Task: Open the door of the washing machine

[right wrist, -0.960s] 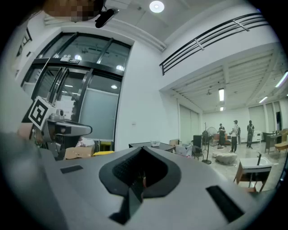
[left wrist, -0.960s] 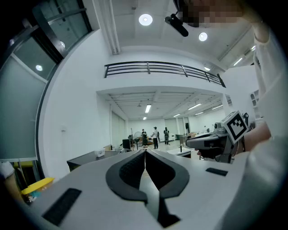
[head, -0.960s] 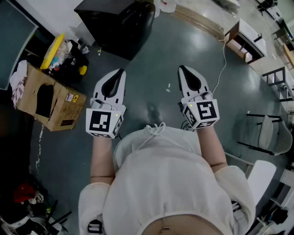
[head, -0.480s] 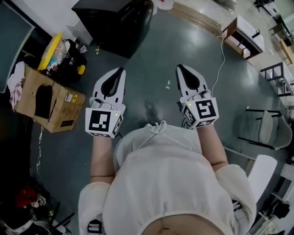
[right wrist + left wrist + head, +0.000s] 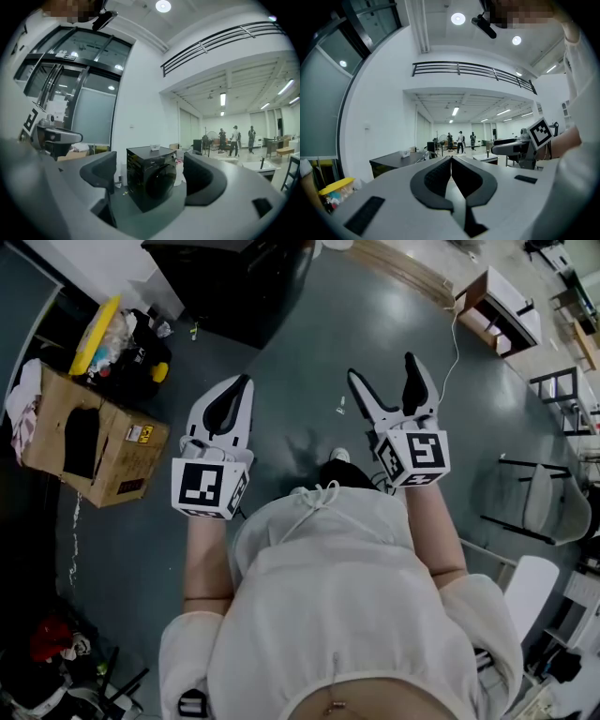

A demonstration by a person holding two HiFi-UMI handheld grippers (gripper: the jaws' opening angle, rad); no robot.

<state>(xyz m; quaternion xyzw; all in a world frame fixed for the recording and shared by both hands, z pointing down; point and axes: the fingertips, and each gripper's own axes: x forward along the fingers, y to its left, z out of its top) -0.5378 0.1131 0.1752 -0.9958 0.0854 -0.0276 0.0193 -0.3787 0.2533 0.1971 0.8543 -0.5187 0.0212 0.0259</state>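
Across the dark grey-green polished floor [image 5: 309, 352], the black box-shaped front-loading washing machine [image 5: 234, 277] stands at the far edge of the head view, well apart from both grippers and straight ahead of the person. It stands upright, with its long axis vertical. Seen from the right gripper view, it is turned corner-on, so the face with the round dark glass door [image 5: 160, 182] angles toward that view's right. That points the door more toward the right hand's side than the left, though the left gripper sits more directly below the machine in the head view. The white left gripper [image 5: 246, 382] has its black pads pressed together with nothing between them. The white right gripper [image 5: 382, 371] has its jaws spread wide, having just been opening. They hold nothing, and the distant machine merely shows through the gap. Both grippers point level toward the machine. By my reading the approach comes first, forward and a little round to the door face. No handle or door edge can be made out from here.
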